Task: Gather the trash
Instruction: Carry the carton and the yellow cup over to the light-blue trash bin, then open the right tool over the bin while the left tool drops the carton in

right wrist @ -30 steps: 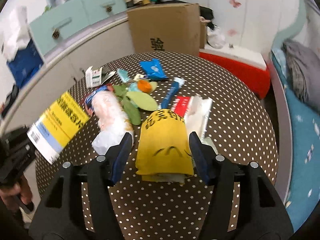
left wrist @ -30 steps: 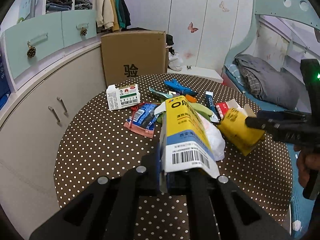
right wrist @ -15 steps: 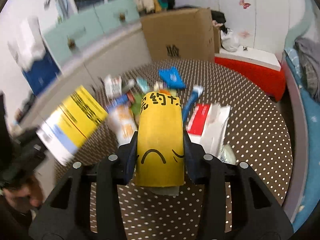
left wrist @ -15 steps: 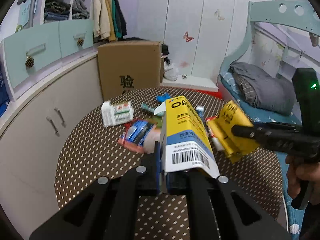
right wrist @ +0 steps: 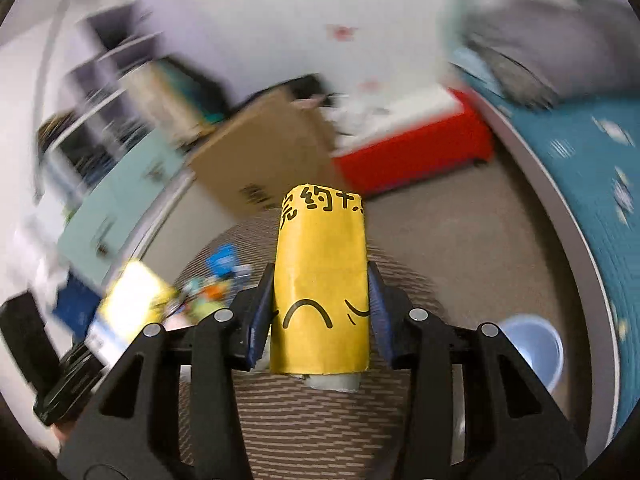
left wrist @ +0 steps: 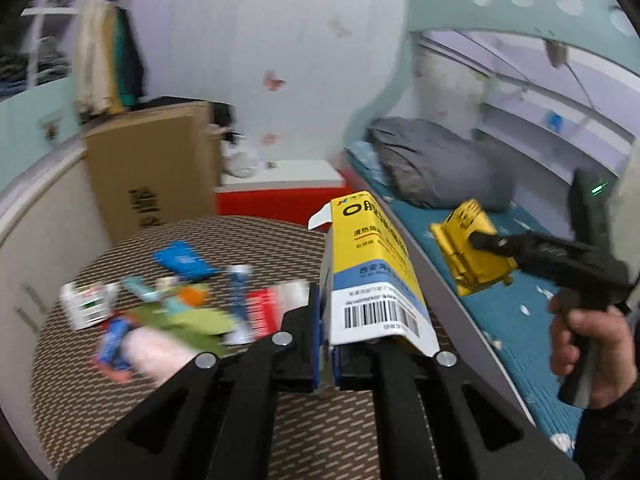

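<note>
Above table (left wrist: 120,392) | left hand-held gripper (left wrist: 360,354) clamps carton (left wrist: 372,280) | right (right wrist: 320,320) grips yellow packet (right wrist: 322,280) | right view only: perhaps bin (right wrist: 532,344)

The left wrist camera sits just behind the left gripper (left wrist: 356,344), looking forward and slightly down over the dotted surface (left wrist: 100,392) toward the bed (left wrist: 500,320). The right wrist camera rides behind the right gripper (right wrist: 320,312), tilted, facing the cardboard box (right wrist: 260,160). Both views share the surface, box (left wrist: 148,176), red bench (left wrist: 276,200) and each other's gripper
</note>
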A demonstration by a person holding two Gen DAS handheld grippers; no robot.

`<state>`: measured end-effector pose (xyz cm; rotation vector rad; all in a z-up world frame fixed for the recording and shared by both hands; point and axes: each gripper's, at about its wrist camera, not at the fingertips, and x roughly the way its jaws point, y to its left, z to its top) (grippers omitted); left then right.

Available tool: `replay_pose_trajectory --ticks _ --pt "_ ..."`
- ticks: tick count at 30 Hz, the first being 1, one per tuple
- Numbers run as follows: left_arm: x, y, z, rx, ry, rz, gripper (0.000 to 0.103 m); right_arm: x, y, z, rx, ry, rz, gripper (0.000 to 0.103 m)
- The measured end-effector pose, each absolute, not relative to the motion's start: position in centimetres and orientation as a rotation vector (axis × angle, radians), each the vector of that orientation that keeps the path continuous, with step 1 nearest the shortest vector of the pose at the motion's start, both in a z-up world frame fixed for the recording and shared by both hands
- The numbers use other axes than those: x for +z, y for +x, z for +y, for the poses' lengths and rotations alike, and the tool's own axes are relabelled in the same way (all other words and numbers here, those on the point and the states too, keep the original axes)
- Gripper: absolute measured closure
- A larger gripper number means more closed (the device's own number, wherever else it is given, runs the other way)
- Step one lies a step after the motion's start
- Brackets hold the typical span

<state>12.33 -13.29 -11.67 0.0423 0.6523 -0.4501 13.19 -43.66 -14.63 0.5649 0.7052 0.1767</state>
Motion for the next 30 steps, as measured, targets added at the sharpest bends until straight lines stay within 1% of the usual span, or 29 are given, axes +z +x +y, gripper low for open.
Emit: replay_pose_trajectory --ticks 7,14,15,16,18,19,21,23,24,25,26,27,30 --pt "-15.4 15.2 -23.2 -0.603 0.132 0.783 0.098 -27.6 12.6 -54.4 -0.113 0.776 0.912 0.060" --pt "-20.9 17.5 -33.9 -0.692 0.309 0.918 0.098 -35.7 12.1 -58.6 -0.228 0.862 1.029 0.059" --pt "-21.6 17.7 -35.3 -0.700 0.336 0.936 0.098 -36.5 12.0 -59.5 -0.238 0.869 1.037 0.057" --pt "-22.6 18.0 -37.0 -0.707 0.378 0.953 0.098 -37.1 12.0 -59.9 -0.247 0.878 1.043 0.052" --pt "-24.0 18.2 -39.4 -0.717 0.435 0.982 0.098 -38.0 11.9 -60.8 -0.268 0.898 1.047 0.048" --pt "-24.7 18.4 -40.3 -0.723 0.455 0.998 0.098 -38.1 12.0 -61.1 -0.273 0.909 1.047 0.043" --pt "-26.2 18.7 -42.7 -0.744 0.519 1.034 0.098 -38.0 11.4 -61.7 -0.295 0.939 1.028 0.037" --pt "-27.4 18.6 -44.8 -0.764 0.584 1.065 0.092 -37.5 10.6 -62.3 -0.309 0.964 1.004 0.035" --pt "-28.1 18.9 -45.6 -0.767 0.611 1.081 0.086 -37.2 10.3 -62.5 -0.315 0.968 0.992 0.033" --pt "-28.5 18.9 -46.4 -0.764 0.625 1.091 0.059 -36.6 9.8 -62.7 -0.322 0.967 0.977 0.032" --pt "-28.7 18.8 -46.7 -0.754 0.624 1.086 0.022 -36.3 9.6 -62.9 -0.325 0.965 0.967 0.031" --pt "-28.6 18.8 -46.5 -0.741 0.621 1.069 0.012 -35.9 9.3 -63.0 -0.328 0.962 0.956 0.027" --pt "-28.5 18.4 -46.6 -0.721 0.622 1.041 0.010 -34.6 8.5 -63.1 -0.337 0.957 0.925 0.018"
